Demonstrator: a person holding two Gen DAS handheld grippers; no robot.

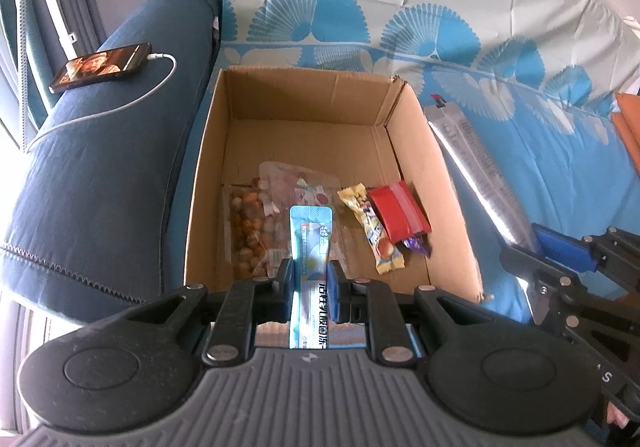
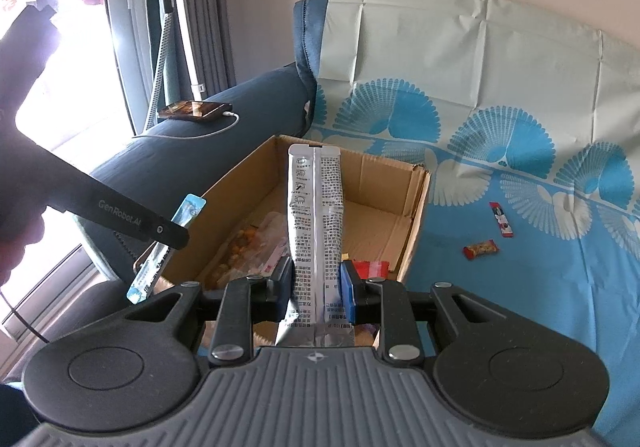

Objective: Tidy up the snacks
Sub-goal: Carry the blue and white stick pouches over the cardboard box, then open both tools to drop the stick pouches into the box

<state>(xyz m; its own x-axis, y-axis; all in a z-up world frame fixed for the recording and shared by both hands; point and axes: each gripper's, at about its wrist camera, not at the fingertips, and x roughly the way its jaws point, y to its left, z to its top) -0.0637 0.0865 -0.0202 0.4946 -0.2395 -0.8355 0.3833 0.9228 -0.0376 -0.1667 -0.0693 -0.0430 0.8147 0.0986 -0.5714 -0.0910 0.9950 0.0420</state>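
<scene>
- The left hand-held gripper (image 1: 311,283) is clenched on a light blue stick pack (image 1: 310,243), held at the near edge of the cardboard box (image 1: 296,99); its own view shows the printed blue front lengthwise.
- The right wrist view shows the same pack from the side, slanting out of the black left tool at the box's near-left corner, which the left view cannot give.
- The right hand-held gripper (image 2: 318,283) grasps a silver stick pack (image 2: 316,207), its seam and fine print facing the camera; it stands upright and hides the middle of the box in that view.
- The left view shows that silver pack stretched along the right outer wall of the box, over the blue patterned sheet (image 1: 540,175).
- Only the left view shows the box floor clearly: a clear bag of nuts (image 1: 248,231), a yellow wrapped snack (image 1: 374,231), a red packet (image 1: 398,213) and a small purple candy (image 1: 416,245).
- Only the right view shows two loose snacks on the sheet right of the box: a red-and-orange candy (image 2: 481,248) and, farther, a slim red bar (image 2: 501,219).
- Far left, a phone (image 1: 102,65) on a white cable (image 1: 120,107) lies on the dark blue sofa armrest (image 1: 100,183).
</scene>
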